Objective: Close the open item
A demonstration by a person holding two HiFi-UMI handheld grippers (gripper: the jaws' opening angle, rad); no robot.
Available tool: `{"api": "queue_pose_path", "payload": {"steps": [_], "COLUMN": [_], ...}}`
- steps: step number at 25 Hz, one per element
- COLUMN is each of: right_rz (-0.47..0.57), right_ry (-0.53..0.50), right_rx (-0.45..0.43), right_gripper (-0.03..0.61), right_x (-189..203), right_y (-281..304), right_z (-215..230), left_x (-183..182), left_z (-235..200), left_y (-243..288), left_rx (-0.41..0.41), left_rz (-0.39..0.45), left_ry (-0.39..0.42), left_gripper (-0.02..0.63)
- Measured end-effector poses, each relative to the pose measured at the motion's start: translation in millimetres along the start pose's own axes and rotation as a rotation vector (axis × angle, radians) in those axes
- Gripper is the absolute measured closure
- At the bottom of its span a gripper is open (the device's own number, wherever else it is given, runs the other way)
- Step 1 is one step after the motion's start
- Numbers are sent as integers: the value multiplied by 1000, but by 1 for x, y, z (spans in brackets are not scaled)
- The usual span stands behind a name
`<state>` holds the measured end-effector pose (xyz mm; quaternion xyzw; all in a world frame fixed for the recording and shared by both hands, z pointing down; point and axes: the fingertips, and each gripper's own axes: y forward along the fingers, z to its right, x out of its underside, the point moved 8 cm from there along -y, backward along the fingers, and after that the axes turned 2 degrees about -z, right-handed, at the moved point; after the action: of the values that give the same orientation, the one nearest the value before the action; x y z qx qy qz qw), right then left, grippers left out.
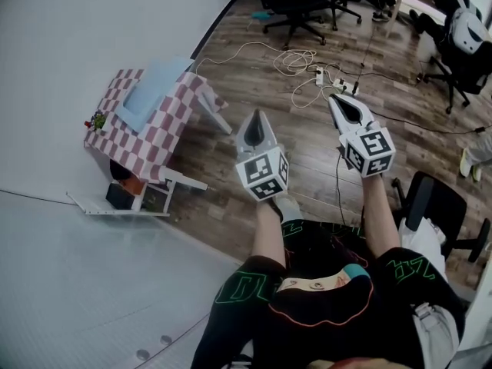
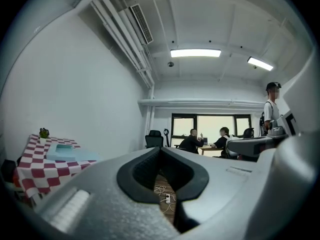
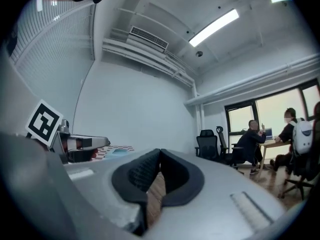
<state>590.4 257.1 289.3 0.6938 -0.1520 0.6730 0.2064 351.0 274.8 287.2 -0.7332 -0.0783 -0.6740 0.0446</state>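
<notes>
Fingers (image 2: 142,171) on left gripper (image 1: 257,117) and right gripper (image 1: 334,100) were clenched empty, unneeded while well apart from the possibly open pale-blue item (image 1: 154,91).

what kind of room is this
Most likely an open office or lab workspace: black swivel chairs on a wood floor, people sitting at a desk by a wide window, and a power strip with loose cables.

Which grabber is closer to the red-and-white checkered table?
The left grey gripper: it sits nearer the red-and-white checkered table; the right grey gripper is farther away.
</notes>
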Motion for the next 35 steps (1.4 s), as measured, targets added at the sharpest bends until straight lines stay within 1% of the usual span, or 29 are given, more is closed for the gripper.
{"api": "queue_pose_path", "payload": {"steps": [7, 10, 14, 16, 19, 22, 25, 28, 31, 35], "right_rz": [-47, -72, -84, -87, -110, -137, -151, -171, -200, -227], "right_ry": [33, 56, 102, 124, 145, 182, 213, 239, 249, 250], "right_rx": [-44, -48, -57, -54, -52, -49, -56, -72, -90, -105], "right_gripper": [575, 575, 575, 575, 575, 575, 575, 575, 575, 575], "right_x": [22, 33, 38, 41, 50, 64, 78, 92, 105, 120], "right_y": [46, 69, 104, 122, 152, 180, 214, 255, 295, 342], "right_z": [3, 7, 15, 19, 22, 24, 24, 17, 7, -1], "left_x": [18, 25, 32, 36, 45, 55, 67, 79, 91, 110], "left_z": [-27, -40, -57, -66, -84, -101, -123, -154, -184, -215], "left_y": [31, 50, 80, 96, 121, 140, 160, 179, 201, 232], "left_rx": [-49, -63, -50, -46, -60, -66, -81, -106, -126, -143], "left_rz": [-56, -81, -88, -99, -133, -176, -218, -267, -307, -338], "left_ry": [2, 3, -28, -30, -36, -25, -13, -5, -1, -13], "left_gripper": [606, 606, 606, 606, 606, 606, 606, 606, 606, 606]}}
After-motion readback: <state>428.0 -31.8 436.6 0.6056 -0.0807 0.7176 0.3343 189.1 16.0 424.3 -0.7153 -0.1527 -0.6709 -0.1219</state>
